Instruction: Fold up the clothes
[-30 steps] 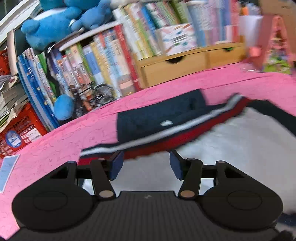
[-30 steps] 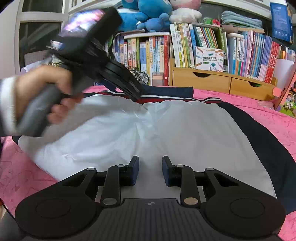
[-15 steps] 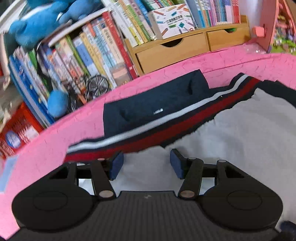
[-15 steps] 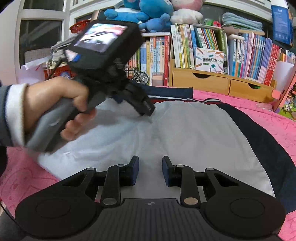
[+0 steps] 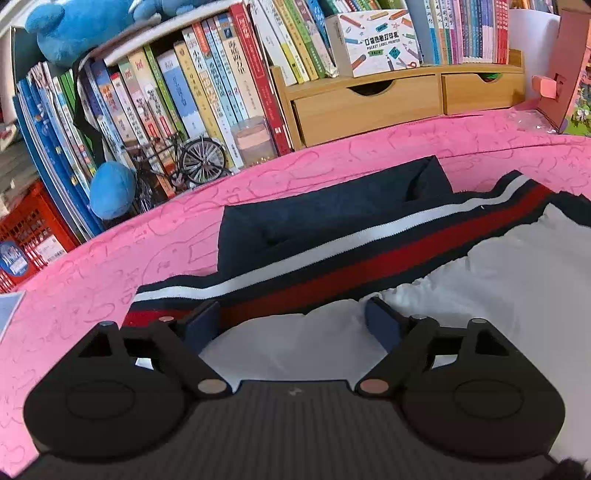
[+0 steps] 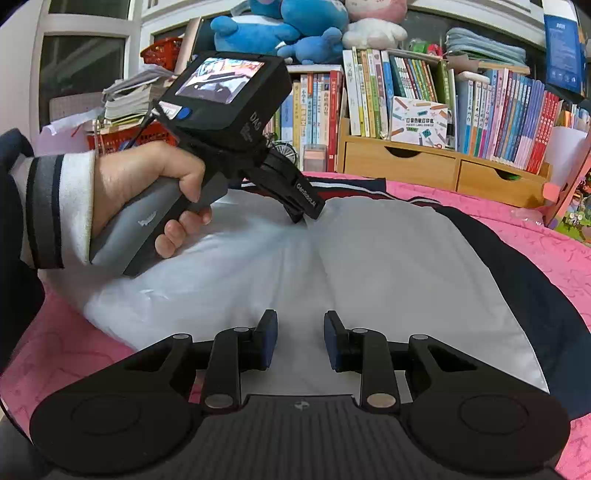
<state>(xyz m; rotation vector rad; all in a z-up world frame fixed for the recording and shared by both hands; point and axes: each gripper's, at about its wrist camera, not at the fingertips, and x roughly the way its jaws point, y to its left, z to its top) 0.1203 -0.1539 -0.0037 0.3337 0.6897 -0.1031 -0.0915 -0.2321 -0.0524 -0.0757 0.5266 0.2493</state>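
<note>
A jacket lies spread inside out on the pink tablecloth (image 5: pixel 92 277), its white lining (image 5: pixel 498 295) facing up. A navy, white and red striped band (image 5: pixel 332 258) runs along its far edge, with a navy part (image 5: pixel 314 214) beyond it. My left gripper (image 5: pixel 293 319) hovers low over the lining just short of the band. Its jaws are opening wide and the pads press on nothing. In the right wrist view a hand (image 6: pixel 147 177) holds that left gripper (image 6: pixel 304 212) tilted down onto the lining (image 6: pixel 388 266). My right gripper (image 6: pixel 300 332) stands a little open over the lining's near edge.
Behind the table stands a row of books (image 5: pixel 192 96) with a wooden drawer unit (image 5: pixel 369 107), a model bicycle (image 5: pixel 184 162) and blue plush toys (image 6: pixel 280 33). A pink cardboard piece (image 5: pixel 569 66) stands at the far right. A red crate (image 5: pixel 26 232) is at the left.
The left gripper has come forward and down toward the striped band, and its jaws have spread much wider. The right gripper has kept still.
</note>
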